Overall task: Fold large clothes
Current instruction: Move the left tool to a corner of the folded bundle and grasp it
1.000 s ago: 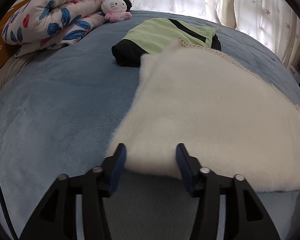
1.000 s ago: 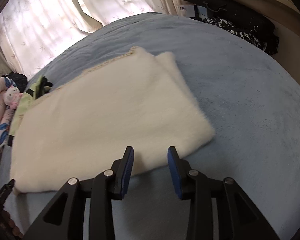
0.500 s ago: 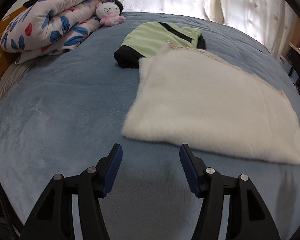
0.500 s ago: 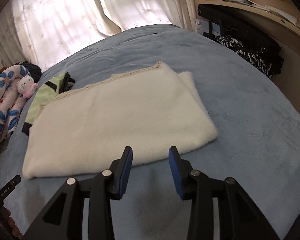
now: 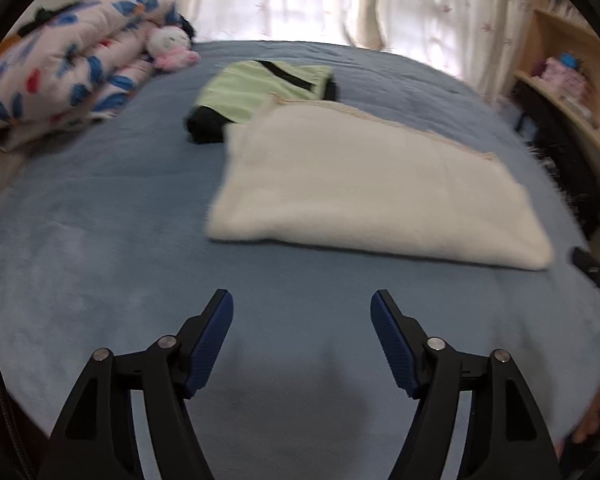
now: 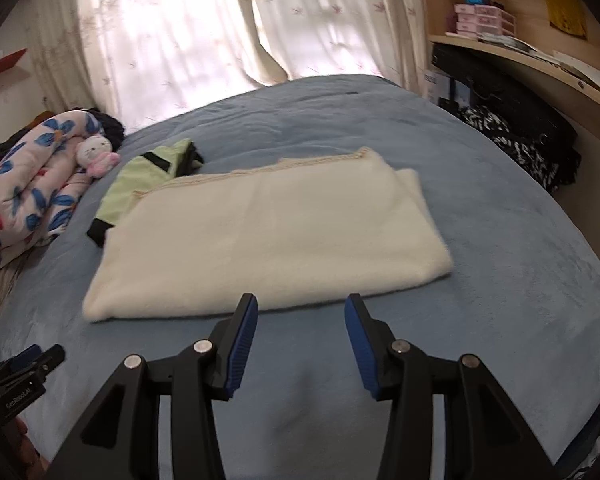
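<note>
Looking along both grippers, I see the cream fleece garment [image 6: 268,236] lying flat on the blue bedspread [image 6: 500,280], already doubled into a tidy long rectangle with its crocheted hem running along the far edge. It sits near the middle of the bed, well clear of my tools. My left gripper [image 5: 302,338] hangs over bare bedspread short of the garment's near edge, its jaws opening with nothing between them. My right gripper [image 6: 300,344] is likewise released, jaws opening and empty, its tips just short of the near edge of the fleece.

Behind the cream piece, its far left corner overlapping it, lies a green and black garment [image 5: 260,96] that already looks folded into a compact packet. A rolled floral quilt [image 5: 60,76] and a small plush toy [image 6: 96,154] sit at the head of the bed, away from the work.

I judge the task well along: one piece looks finished, and the fleece has at least one clean fold in it. What remains, I think, is one more fold across its length to make it compact, perhaps stacking it afterwards. In the right view one layer juts out slightly at the right end, so I would square that before folding again.
</note>
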Tool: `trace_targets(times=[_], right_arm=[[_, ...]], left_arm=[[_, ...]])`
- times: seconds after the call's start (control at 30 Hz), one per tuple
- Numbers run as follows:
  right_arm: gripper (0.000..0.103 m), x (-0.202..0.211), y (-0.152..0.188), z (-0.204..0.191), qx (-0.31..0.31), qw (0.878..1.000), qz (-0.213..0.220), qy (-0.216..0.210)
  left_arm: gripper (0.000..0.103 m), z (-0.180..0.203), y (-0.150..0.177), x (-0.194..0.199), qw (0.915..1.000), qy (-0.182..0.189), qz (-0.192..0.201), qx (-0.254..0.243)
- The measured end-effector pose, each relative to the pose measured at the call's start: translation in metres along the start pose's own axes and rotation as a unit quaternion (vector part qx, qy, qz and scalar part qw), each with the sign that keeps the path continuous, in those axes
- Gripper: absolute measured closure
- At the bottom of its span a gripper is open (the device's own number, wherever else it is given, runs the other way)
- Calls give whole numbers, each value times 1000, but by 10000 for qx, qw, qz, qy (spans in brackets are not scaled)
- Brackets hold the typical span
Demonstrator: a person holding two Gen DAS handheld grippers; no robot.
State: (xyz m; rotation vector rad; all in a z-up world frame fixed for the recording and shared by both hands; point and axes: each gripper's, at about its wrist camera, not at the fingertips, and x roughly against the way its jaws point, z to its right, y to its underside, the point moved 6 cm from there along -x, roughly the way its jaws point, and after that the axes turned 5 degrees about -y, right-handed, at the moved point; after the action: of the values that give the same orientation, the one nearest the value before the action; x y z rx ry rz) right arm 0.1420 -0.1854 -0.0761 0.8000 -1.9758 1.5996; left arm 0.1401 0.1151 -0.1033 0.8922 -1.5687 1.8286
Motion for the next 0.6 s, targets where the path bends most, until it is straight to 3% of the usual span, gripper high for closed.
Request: trace_targets(times=[0.1, 0.23, 0.43, 0.5, 0.6], right_arm=[[52, -2, 8, -12, 136, 9998, 114, -101], [51, -9, 15, -22, 304, 9992, 264, -78], [51, -32, 17, -26, 354, 9987, 366, -86], [51, -44, 18, -27, 341, 9988, 325, -105], [51, -66, 20, -29, 347, 9992, 175, -107]], left_arm=[[30, 6, 6, -6, 9962, 815, -122, 264], [30, 7, 9, -28, 9764, 1944, -430, 833], [30, -9, -2, -86, 9534, 2436, -618, 1668], [30, -14, -8, -108, 9445, 2538, -679, 1972], [30, -21, -19, -138, 9377, 2524, -675, 2290]])
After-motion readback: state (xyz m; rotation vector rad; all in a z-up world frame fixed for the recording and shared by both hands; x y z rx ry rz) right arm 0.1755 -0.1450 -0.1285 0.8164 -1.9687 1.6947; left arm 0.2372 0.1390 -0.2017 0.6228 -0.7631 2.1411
